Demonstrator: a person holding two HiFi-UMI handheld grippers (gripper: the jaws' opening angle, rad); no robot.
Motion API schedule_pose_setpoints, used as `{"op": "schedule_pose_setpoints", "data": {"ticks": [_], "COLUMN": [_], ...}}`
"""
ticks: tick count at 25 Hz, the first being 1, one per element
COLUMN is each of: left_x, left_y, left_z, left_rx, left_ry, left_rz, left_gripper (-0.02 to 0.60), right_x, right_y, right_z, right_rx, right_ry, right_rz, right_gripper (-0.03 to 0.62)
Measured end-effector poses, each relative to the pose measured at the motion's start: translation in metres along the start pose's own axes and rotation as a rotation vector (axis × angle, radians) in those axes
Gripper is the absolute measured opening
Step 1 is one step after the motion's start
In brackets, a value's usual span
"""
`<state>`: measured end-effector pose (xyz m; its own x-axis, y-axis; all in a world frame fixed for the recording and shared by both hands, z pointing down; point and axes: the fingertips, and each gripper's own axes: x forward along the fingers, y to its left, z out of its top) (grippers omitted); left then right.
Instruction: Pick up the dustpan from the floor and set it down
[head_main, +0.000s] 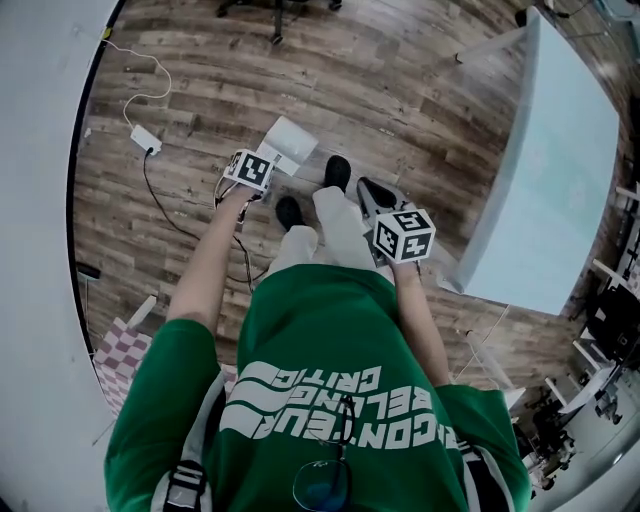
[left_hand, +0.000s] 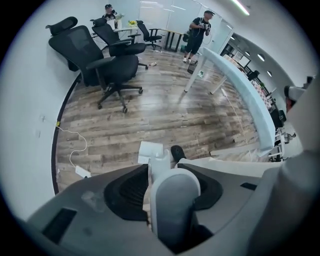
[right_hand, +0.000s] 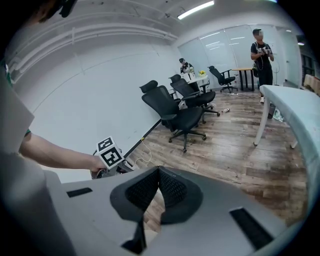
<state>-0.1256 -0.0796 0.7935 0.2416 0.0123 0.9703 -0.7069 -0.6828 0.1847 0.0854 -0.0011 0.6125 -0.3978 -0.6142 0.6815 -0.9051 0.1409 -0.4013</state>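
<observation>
A white dustpan (head_main: 288, 143) lies on the wooden floor just ahead of the person's shoes (head_main: 338, 172). My left gripper (head_main: 256, 178) points steeply down right beside it. In the left gripper view its jaws (left_hand: 170, 167) stand wide apart around the dustpan's upright white handle (left_hand: 173, 197), with a sliver of floor showing between the handle and the left pad. The pan (left_hand: 150, 150) lies flat beyond the jaws. My right gripper (head_main: 375, 200) hangs by the person's right leg, away from the dustpan. Its pads (right_hand: 159, 171) meet at the tips and hold nothing.
A long white table (head_main: 545, 170) stands to the right. Black office chairs (left_hand: 110, 65) are further out by the wall. A white cable with an adapter (head_main: 145, 140) lies on the floor to the left. Two people (left_hand: 200, 30) stand at the room's far end.
</observation>
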Motion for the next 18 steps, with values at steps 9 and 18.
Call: {"op": "schedule_pose_setpoints", "data": {"ticks": [9,18], "left_x": [0.0057,0.0072], "left_y": [-0.0035,0.0011], "left_z": [0.0034,0.0000], "left_rx": [0.011,0.033], "left_ry": [0.037,0.048], "left_rz": [0.015,0.084], "left_gripper": [0.123,0.110], "right_x": [0.0001,-0.0029], "right_y": [-0.0093,-0.0090], "right_z": [-0.0039,-0.0090], "right_rx": [0.003,0.007], "right_ry": [0.012,0.002], "right_rz": [-0.015,-0.023], "right_gripper": [0.008,0.008]}}
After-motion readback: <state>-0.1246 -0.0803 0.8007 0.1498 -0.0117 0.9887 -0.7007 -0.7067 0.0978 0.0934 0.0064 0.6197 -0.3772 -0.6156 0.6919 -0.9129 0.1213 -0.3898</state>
